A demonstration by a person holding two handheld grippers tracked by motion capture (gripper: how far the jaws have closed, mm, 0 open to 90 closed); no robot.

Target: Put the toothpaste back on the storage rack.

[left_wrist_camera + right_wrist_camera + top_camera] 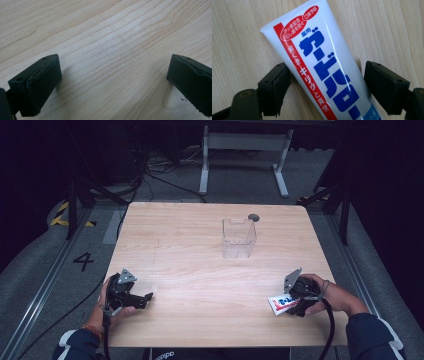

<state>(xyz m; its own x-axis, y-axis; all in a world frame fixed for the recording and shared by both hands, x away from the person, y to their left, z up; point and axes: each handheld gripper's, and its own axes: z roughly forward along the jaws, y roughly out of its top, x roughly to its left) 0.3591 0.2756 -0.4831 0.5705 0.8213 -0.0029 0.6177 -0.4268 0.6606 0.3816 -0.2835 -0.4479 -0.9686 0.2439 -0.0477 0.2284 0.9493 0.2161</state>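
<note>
I am bringing the right hand-held gripper around the tube lying near the counter's front right corner, jaws wide, pads not yet pressing. It is looking light, soft and glossy, so I am favouring mid-body. The left hand-held gripper is sitting wide open and empty.

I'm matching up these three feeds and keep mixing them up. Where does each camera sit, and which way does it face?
High view: above the person's side, looking forward and down on the table; both hands, left gripper, right gripper.
Left gripper view: on the left gripper, looking down at bare wood between open jaws.
Right gripper view: on the right gripper, jaws either side of the toothpaste tube.
Shared: high and right gripper views both show the tube.
</note>
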